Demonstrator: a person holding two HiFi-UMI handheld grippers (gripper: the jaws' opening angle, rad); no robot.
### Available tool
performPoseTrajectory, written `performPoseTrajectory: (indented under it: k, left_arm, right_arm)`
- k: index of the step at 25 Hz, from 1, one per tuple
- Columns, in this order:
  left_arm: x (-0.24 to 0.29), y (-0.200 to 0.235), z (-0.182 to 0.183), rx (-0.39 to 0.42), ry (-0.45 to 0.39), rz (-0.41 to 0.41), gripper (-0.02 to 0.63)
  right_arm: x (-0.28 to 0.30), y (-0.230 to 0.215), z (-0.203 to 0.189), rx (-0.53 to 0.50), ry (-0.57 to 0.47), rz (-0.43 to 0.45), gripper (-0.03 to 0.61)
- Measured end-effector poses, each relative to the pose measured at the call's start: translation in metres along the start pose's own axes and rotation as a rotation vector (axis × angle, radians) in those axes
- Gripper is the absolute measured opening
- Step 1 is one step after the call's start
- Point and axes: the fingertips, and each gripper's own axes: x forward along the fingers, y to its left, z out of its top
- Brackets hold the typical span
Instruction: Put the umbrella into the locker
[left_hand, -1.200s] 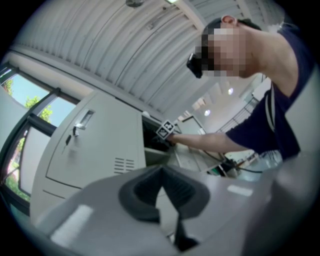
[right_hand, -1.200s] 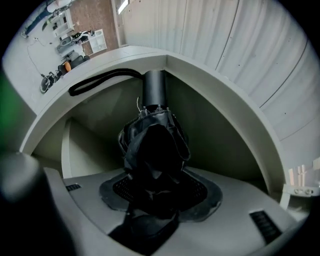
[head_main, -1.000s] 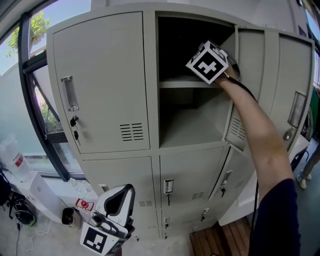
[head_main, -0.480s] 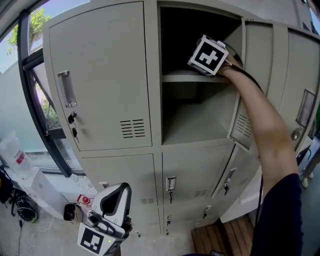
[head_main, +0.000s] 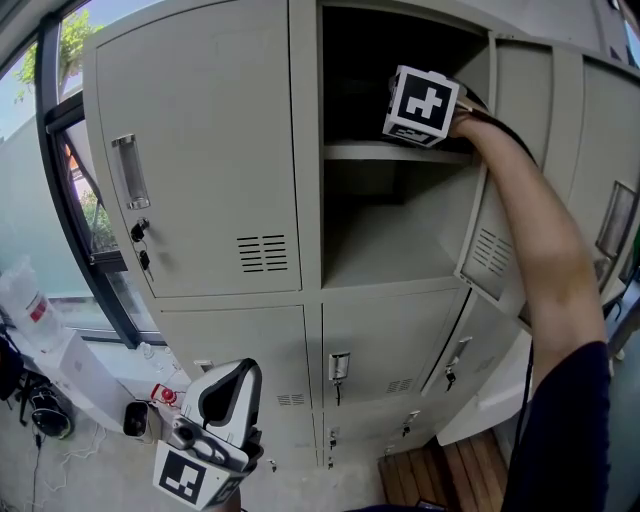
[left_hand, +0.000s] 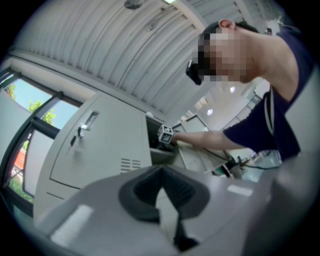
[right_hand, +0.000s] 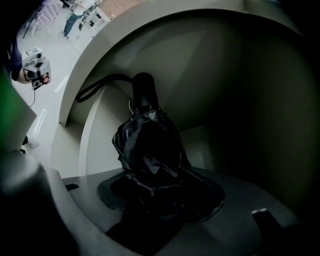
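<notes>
A black folded umbrella (right_hand: 150, 150) points handle-first (right_hand: 144, 90) into the upper compartment of the open locker (head_main: 390, 152), its wrist strap (right_hand: 100, 85) looping off to the left. My right gripper (right_hand: 152, 192) reaches into that compartment just above the shelf. Its jaws are opening, with the umbrella's fabric still filling the gap between them. In the head view only its marker cube (head_main: 421, 104) and the person's forearm (head_main: 530, 230) show; the umbrella is hidden there. My left gripper (head_main: 238, 378) hangs low at the left, shut and empty, pointing upward.
The locker's door (head_main: 520, 170) stands open at the right. A closed locker door (head_main: 200, 150) is at the left, and smaller closed lockers with keys (head_main: 338, 368) are below. A window (head_main: 70, 150) and floor clutter (head_main: 30, 320) lie left, wooden slats (head_main: 440, 480) bottom right.
The right gripper's cube has rolled and sunk a little toward the shelf inside the upper compartment. The left gripper has kept still.
</notes>
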Motion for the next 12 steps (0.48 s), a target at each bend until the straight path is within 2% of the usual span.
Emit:
performPoseTrajectory:
  k: [8,12]
  left_arm:
    - [0.013,-0.006,0.013,-0.028,-0.062,-0.015,0.003]
    - [0.013,-0.006,0.009,-0.023,-0.048,-0.012,0.003]
  right_arm:
    - [-0.008,0.002,0.002,-0.036,0.004,0.069,0.261]
    - [-0.015,0.001,0.002,-0.048,0.001,0.068,0.261]
